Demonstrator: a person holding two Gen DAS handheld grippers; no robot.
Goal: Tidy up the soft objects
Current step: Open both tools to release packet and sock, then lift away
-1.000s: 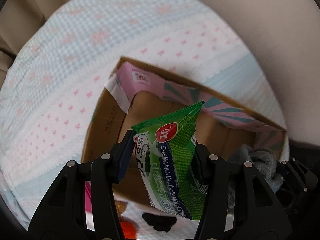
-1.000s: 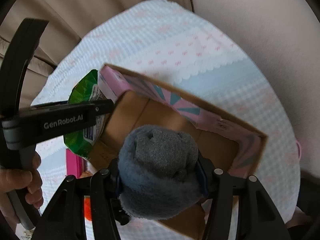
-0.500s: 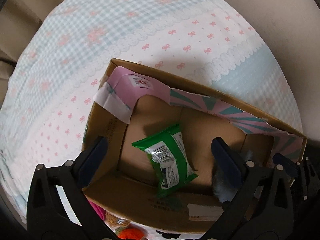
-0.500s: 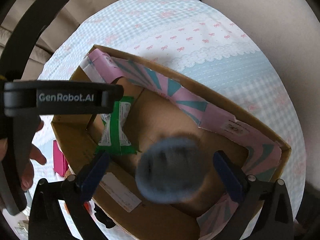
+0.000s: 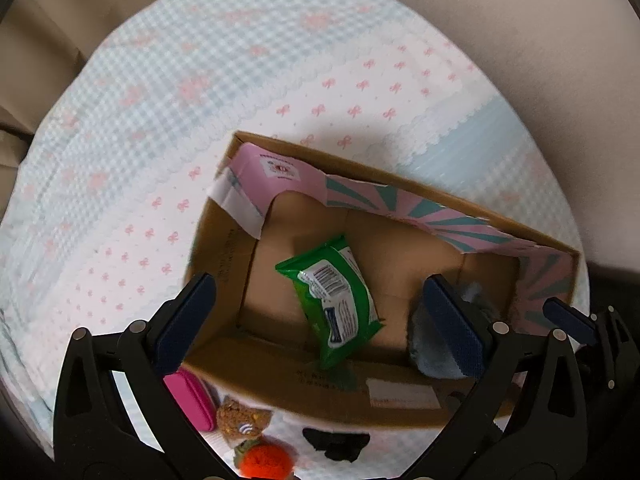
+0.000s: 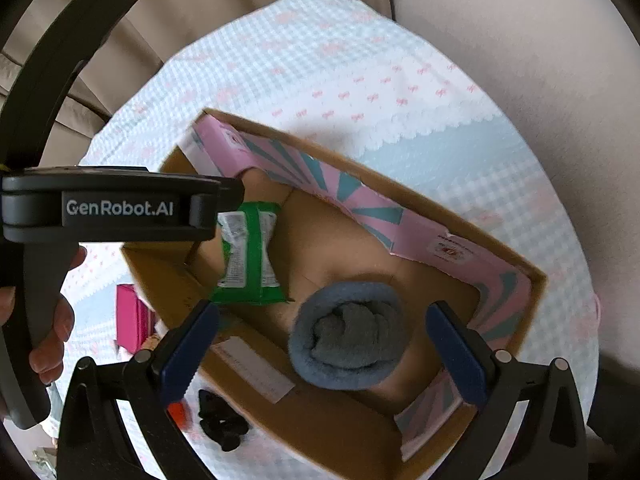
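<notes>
The green pack of wipes lies flat on the floor of the cardboard box, barcode side up, toward the left half of it, and the rolled grey-blue sock sits on the box floor toward the right half, apart from the wipes. Both are loose; nothing presses on either. The left claw hangs over the box pointing straight down with its jaws spread wide, having just opened, and the wipes lie in the gap below without touching either blue pad. The right claw tilts down over the sock with its jaws likewise just opened and standing wide, the sock below and between them, clear of the pads. The box has pink and teal striped flaps folded in along its far wall and a white label on its near wall. It rests on a counter covered by a pale blue checked cloth with pink bows and scalloped white trim. Just outside the near wall lie a bright pink pouch, a small brown plush, an orange knitted thing and a black scrap. A hand grips the handle of the left claw's tool at the edge of the right view.
</notes>
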